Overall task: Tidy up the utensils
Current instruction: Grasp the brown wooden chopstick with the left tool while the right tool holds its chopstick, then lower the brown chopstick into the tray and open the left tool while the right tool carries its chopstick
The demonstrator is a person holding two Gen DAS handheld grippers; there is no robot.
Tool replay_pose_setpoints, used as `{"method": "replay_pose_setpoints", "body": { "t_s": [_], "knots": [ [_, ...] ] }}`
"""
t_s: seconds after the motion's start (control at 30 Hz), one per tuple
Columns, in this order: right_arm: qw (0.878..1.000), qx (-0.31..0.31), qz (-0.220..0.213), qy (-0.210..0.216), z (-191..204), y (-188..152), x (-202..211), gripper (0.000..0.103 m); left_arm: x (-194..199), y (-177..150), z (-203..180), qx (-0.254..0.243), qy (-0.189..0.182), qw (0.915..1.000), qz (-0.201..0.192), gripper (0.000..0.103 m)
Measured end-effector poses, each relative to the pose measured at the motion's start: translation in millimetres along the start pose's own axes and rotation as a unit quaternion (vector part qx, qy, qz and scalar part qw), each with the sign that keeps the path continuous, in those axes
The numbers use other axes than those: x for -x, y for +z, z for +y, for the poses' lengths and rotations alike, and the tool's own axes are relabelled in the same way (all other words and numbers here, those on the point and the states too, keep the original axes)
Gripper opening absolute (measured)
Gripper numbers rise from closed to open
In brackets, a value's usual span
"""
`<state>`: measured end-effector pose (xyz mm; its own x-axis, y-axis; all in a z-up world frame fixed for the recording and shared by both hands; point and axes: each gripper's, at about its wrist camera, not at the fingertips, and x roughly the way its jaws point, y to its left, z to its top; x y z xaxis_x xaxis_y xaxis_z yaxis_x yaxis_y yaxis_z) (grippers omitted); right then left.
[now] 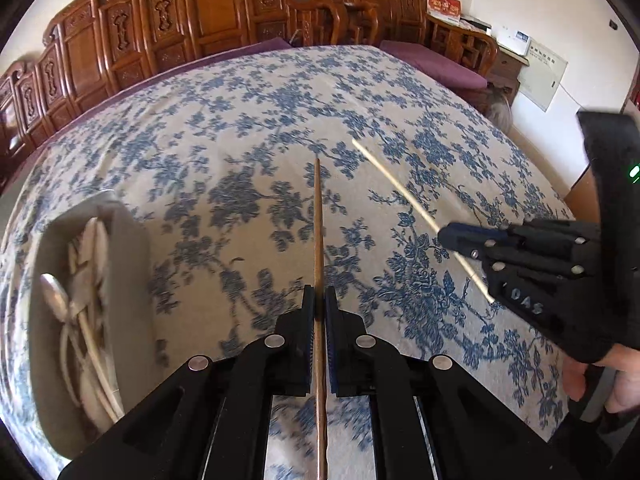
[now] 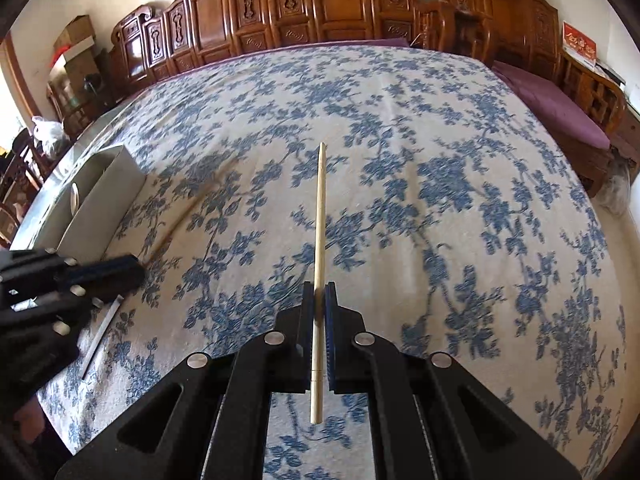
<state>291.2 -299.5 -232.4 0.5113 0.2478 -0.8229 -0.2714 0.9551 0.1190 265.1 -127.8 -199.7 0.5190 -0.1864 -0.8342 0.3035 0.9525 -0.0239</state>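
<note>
Two chopsticks up off a wide table under a blue-flowered cloth (image 1: 248, 128), carved wooden chairs (image 1: 120, 40) ranged along the far side. Off to the left on that cloth, a grey box (image 1: 132, 280) already loaded with pale spoons (image 1: 94, 236) and a metal spoon (image 1: 56, 292). Left gripper (image 1: 319, 300) clamped tight on a dark brown chopstick (image 1: 318, 232), stick running straight out ahead between the pads. Right gripper (image 2: 319, 296) likewise fully closed, on a pale bamboo chopstick (image 2: 320, 208), butt end poking out behind the pads. Flat metal strip (image 2: 100, 336) lying on the cloth below the left tool in the right wrist view. Carrying step, by the look of it: both sticks clear of the cloth and nowhere near stowed. Next, probably: swing left toward the box, line each stick up with its long side, lower and release.
</note>
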Motion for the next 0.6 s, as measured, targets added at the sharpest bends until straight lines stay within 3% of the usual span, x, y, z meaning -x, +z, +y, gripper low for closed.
{"method": "replay_pose_setpoints", "body": {
  "t_s": [0.47, 0.6],
  "knots": [
    [0.998, 0.039, -0.029, 0.042, 51, 4, 23, 0.006, 57, -2, 66, 0.029, 0.032, 0.9984, -0.036, 0.004],
    [0.997, 0.051, -0.031, 0.049, 62, 6, 25, 0.006, 71, 3, 87, 0.04, 0.026, 0.9978, -0.045, 0.004]
  ]
}}
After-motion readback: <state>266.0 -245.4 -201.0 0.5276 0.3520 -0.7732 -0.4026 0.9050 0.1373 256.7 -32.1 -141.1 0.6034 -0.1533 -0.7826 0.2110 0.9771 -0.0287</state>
